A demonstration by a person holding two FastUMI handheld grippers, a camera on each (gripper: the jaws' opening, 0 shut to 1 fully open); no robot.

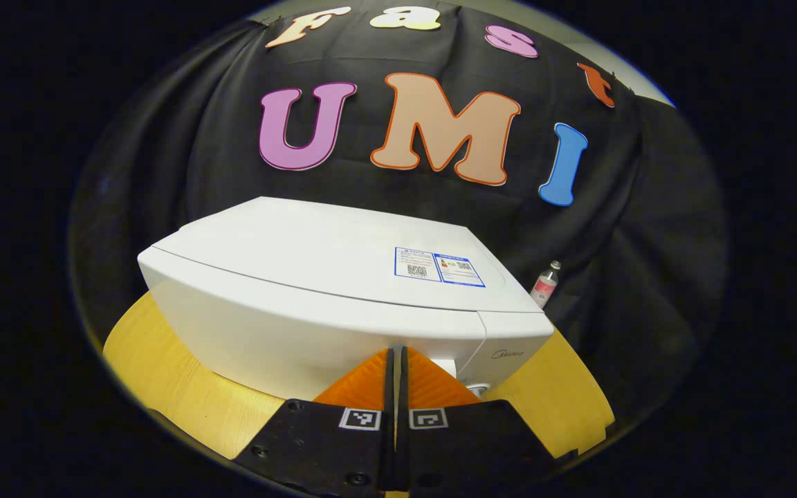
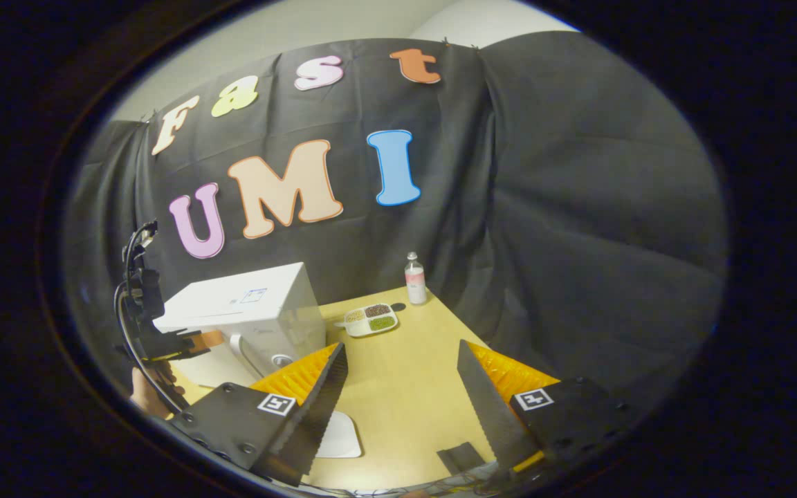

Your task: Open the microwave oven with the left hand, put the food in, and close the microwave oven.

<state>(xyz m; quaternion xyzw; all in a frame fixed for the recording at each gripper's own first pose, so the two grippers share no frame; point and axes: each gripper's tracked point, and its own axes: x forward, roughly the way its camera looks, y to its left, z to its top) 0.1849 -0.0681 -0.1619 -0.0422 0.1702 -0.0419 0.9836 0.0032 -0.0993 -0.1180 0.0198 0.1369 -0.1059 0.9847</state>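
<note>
In the left gripper view the microwave oven point(image 1: 329, 290) stands white on the yellow wooden desk point(image 1: 163, 373), its door closed, taking up the left and middle of the desk; a blue-edged sticker point(image 1: 438, 267) lies on its top toward the right; the left gripper point(image 1: 396, 366) sits low in the middle with its fingers point(image 1: 371, 380) pressed together and nothing between them, their tips right up against the oven's front near its right end, though contact cannot be told; further right a small bottle point(image 1: 546, 283) with a pale pink label stands upright by the black cloth wall, just behind the oven's right corner.

In the right gripper view the left gripper point(image 2: 163, 342) shows at the far left, held by a hand point(image 2: 153, 387) in front of the oven; the microwave oven point(image 2: 253, 311) stands just right of it at the left of the desk point(image 2: 405, 387); a white plate-like thing point(image 2: 340, 436) lies near, partly hidden behind the left finger; the food, a divided tray point(image 2: 371, 319) with brown, dark and green portions, lies on the desk right of the oven, well apart from both grippers; the bottle point(image 2: 414, 278) stands upright just beyond the tray at the far edge; the right gripper point(image 2: 402, 394) hangs above the near desk with its fingers point(image 2: 488, 408) spread wide and holding nothing; a small dark flat piece point(image 2: 461, 458) lies on the desk by the right finger.
</note>
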